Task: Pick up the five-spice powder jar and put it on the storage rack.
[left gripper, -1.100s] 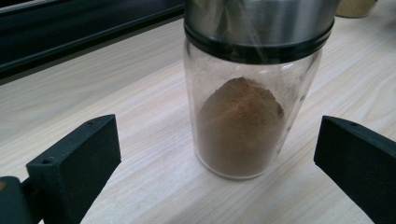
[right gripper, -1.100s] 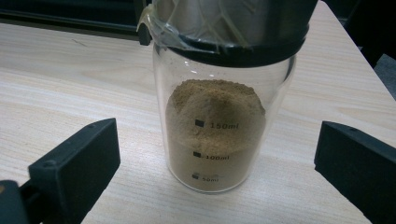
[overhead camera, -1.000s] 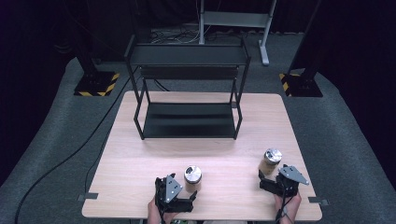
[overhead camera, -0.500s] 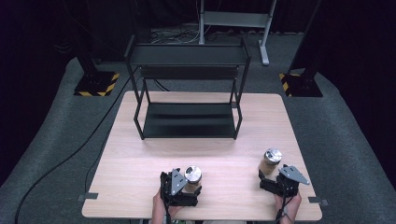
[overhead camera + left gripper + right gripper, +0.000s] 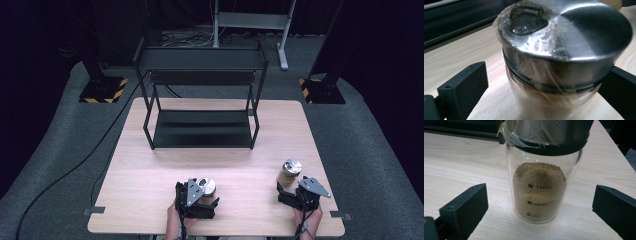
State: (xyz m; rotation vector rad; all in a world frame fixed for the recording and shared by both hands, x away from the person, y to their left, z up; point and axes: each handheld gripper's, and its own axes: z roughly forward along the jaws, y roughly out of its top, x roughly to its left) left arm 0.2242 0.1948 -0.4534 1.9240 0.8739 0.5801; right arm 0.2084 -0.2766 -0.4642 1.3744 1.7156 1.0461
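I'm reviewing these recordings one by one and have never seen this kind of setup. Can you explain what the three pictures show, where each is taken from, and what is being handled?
No robot here: a person holds a two-jaw tool in each hand. The high view looks down on a wooden table from above the person's side. The left gripper and right gripper sit at the near edge. The other two pictures come from cameras riding on each gripper, looking along its black jaws. On the table stand a black two-level shelf and two glass jars with metal lids. The left jar sits between the left jaws, which are not closed on it. The right jar, holding brown powder, stands between the open right jaws, untouched.
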